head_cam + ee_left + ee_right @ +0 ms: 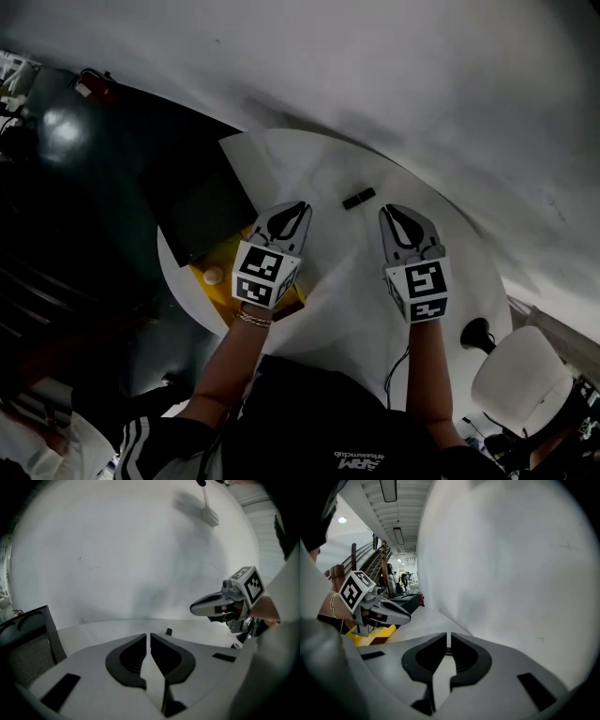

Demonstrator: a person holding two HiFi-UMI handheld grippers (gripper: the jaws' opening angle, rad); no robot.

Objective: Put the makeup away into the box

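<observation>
Worktop [328, 169], white and round, spreads under both claws and well ahead of them. Next in size is the black box [202, 214], which sits just off the outer side of the left claw [289, 217]. Beneath that claw's wrist lies a yellow tray [223, 267], or perhaps a packet; the dim head view does not settle which. The left claw is closed tight with nothing between its jaws. The right claw [405, 225] beside it is likewise closed and empty. Both point forward and down over bare white surface.

Smallest is the makeup stick [358, 198], a short dark piece lying flat ahead of the two claws, a little nearer the right one and touching neither. It is well apart from the box, on the far side of the left claw from it.

By its look it is light, rigid and smooth-cased, so it would likely skid or roll if nudged. A hold across its narrow width at the middle, closed gently, seems the safest.

No label can be read on the stick or the box. The marker cubes [265, 272] bear only black-and-white squares. Pale print on the person's dark shirt [361, 461] is upside down and too small to read.
</observation>
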